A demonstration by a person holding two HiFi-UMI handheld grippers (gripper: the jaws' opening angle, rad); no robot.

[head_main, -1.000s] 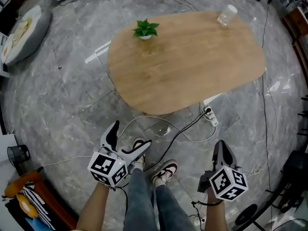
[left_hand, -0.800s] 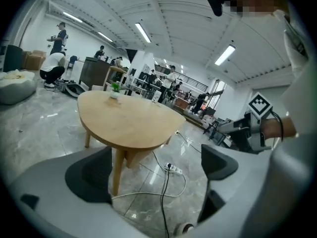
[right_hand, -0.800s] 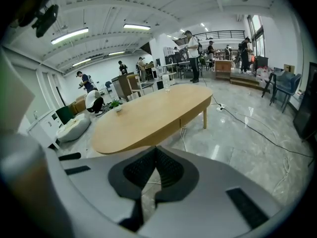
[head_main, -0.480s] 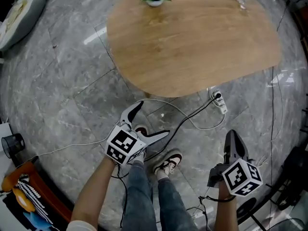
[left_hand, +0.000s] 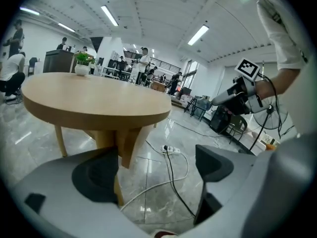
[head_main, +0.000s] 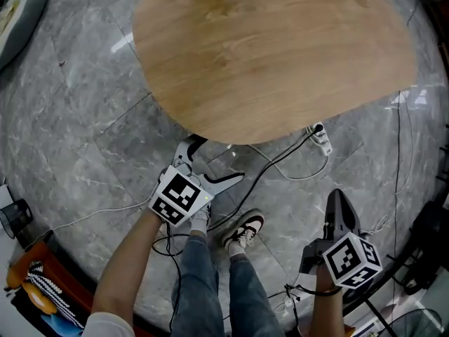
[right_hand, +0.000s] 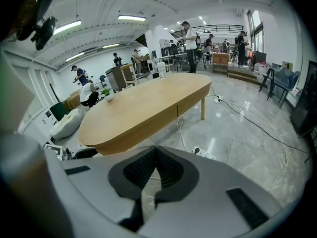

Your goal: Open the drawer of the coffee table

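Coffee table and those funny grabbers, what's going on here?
A person stands beside the wooden coffee table, holding a gripper in each hand. The left gripper is open with nothing between its jaws, which have just been closing a little. The right gripper is shut and empty. Neither one touches the table, so nothing has been opened yet.

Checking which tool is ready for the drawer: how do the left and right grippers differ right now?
The left gripper has its jaws wide apart, having just closed a little; the right gripper has its jaws shut. The left gripper sits close by the near edge of the coffee table; the right gripper hangs farther back over the floor. Both are empty.
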